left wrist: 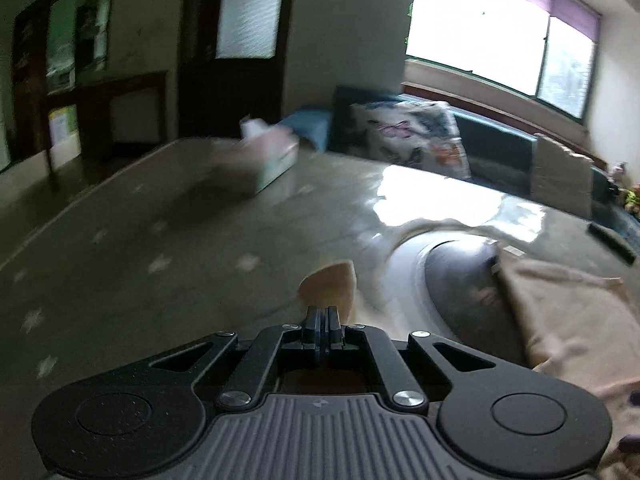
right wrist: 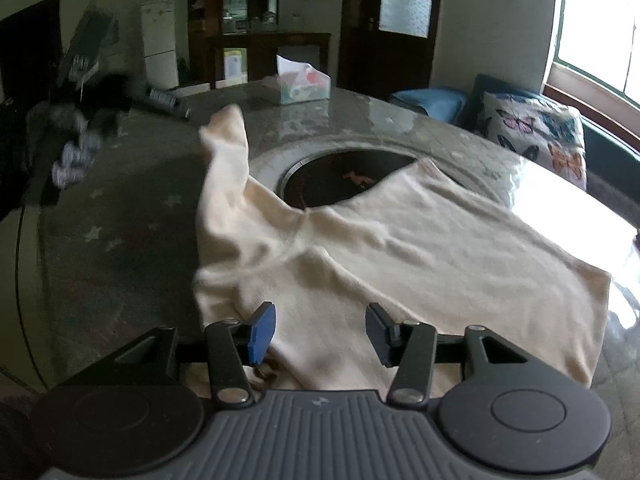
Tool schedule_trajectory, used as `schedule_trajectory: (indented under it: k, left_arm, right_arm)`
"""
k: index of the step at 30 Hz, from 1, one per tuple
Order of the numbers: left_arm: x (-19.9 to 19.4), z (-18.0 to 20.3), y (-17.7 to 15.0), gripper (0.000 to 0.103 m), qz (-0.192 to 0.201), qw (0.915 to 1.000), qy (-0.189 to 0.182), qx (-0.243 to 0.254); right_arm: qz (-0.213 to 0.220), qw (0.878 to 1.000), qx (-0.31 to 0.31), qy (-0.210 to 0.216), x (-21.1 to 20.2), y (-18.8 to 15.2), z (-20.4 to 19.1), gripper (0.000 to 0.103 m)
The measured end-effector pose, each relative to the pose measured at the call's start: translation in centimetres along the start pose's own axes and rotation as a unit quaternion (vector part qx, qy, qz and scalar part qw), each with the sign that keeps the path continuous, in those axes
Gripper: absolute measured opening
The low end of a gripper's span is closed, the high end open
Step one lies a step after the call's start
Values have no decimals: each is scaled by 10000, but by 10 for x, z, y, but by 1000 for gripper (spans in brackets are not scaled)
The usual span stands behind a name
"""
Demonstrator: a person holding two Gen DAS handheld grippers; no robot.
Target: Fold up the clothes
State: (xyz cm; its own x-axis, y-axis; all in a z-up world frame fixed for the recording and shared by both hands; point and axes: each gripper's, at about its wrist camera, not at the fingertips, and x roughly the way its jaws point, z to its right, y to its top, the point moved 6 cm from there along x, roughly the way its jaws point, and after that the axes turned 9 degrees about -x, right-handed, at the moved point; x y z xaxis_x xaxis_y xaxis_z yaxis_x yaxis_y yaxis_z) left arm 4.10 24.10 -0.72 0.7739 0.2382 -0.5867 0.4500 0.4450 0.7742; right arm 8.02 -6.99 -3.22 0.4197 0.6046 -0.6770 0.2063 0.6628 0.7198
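Both grippers are black metal with a grey ribbed base, two big round discs and shiny silver screws. The right gripper has blue pads. The left gripper looks all black.

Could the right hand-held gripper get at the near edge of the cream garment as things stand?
Probably yes. The right hand-held gripper is open just above the cream garment, and nothing lies between its fingers and the cloth. The left hand-held gripper, shut on a sleeve tip, is off to the side.
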Motion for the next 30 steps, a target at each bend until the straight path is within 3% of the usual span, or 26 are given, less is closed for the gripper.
schedule_trajectory:
  k: [5, 9, 12, 14, 15, 19, 22, 23, 30]
  left_arm:
    - [-5, -30, -7, 2, -48, 9993, 302, -225]
    - [-9, -36, -9, 5, -142, 9991, 119, -376]
    - [-10, -34, -9, 22, -156, 9991, 45, -392]
    - [-11, -34, -8, 51, -166, 9991, -4, -402]
    - [-9, -33, -9, 51, -157, 9991, 24, -400]
    - [4, -32, -11, 49, -250, 9989, 56, -382]
    - [14, -33, -11, 15, -292, 9988, 69, -399]
    - [15, -34, -10, 11, -266, 9988, 70, -408]
    - [24, -35, 10, 5, -35, 9989, 20, -477]
  right_arm:
    - [37, 9995, -179, 268, 8, 23, -13, 53]
    - [40, 9980, -362, 522, 21, 40, -31, 54]
    - [22, 9963, -528, 675, 34, 50, -47, 54]
    - [-7, 9955, -623, 720, 42, 54, -55, 54]
    - [-22, 9950, -670, 742, 46, 56, -59, 54]
    - [-123, 9942, -676, 823, 59, 59, -69, 54]
    - [-201, 9938, -625, 898, 67, 59, -75, 54]
    - [-218, 9935, -603, 936, 69, 59, -78, 54]
    - [-101, 9881, -841, 1282, 68, 61, -104, 56]
